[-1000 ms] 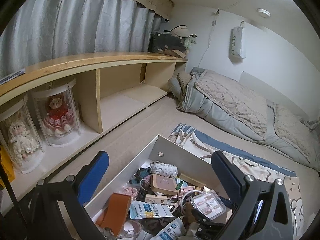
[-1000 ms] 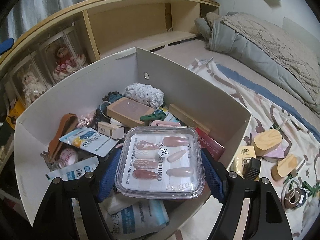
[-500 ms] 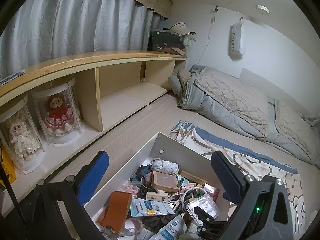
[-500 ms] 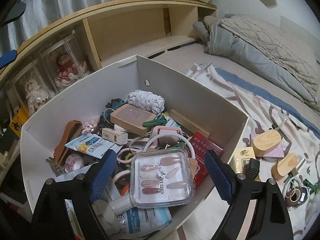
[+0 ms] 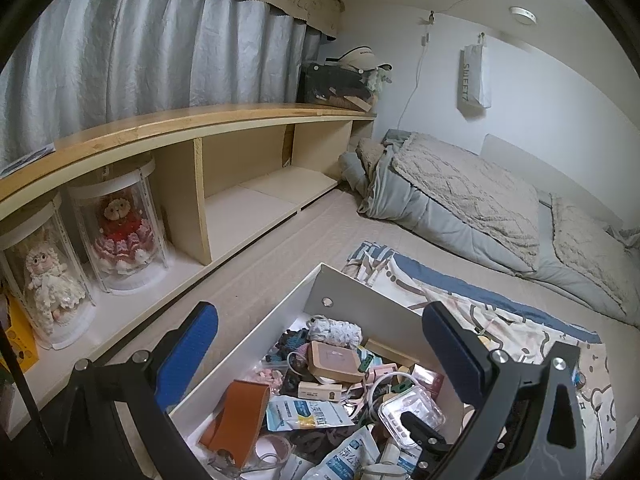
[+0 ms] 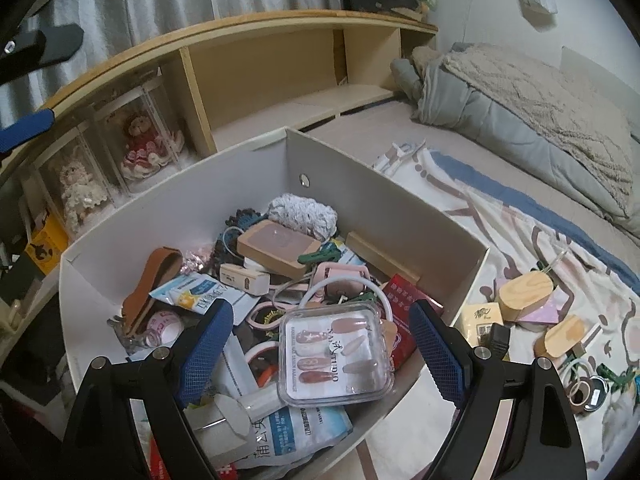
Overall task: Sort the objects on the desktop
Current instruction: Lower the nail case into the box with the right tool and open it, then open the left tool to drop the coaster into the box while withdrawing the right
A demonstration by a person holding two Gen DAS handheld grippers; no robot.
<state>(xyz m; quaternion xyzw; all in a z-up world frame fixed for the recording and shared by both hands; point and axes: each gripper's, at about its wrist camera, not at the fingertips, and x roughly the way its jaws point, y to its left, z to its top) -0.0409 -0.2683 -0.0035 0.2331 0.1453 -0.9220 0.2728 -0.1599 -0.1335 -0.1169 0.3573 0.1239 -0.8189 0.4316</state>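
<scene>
A clear plastic case of press-on nails (image 6: 334, 354) lies tilted on top of the clutter in the white storage box (image 6: 380, 184). My right gripper (image 6: 320, 308) hovers just over it, open, with both blue pads clear of the case. The box also holds a tan case (image 6: 278, 246), a knitted roll (image 6: 304, 214), a brown leather strap (image 6: 150, 280) and several packets. In the left wrist view my left gripper (image 5: 319, 314) stands open over the box's far-left wall (image 5: 372, 308) with nothing in it, and the nail case (image 5: 412, 408) shows near the box's right side.
On the patterned blanket (image 6: 500, 216) right of the box lie two wooden oval boxes (image 6: 526, 292), a small yellow box (image 6: 480, 316) and tape rolls (image 6: 580, 388). A low wooden shelf (image 5: 224, 120) with two dolls in clear cylinders (image 5: 120, 224) runs along the left; bedding (image 5: 460, 200) lies behind.
My right gripper opened and let go of the nail case, which dropped onto the clutter in the box. The left gripper has stayed where it was.
</scene>
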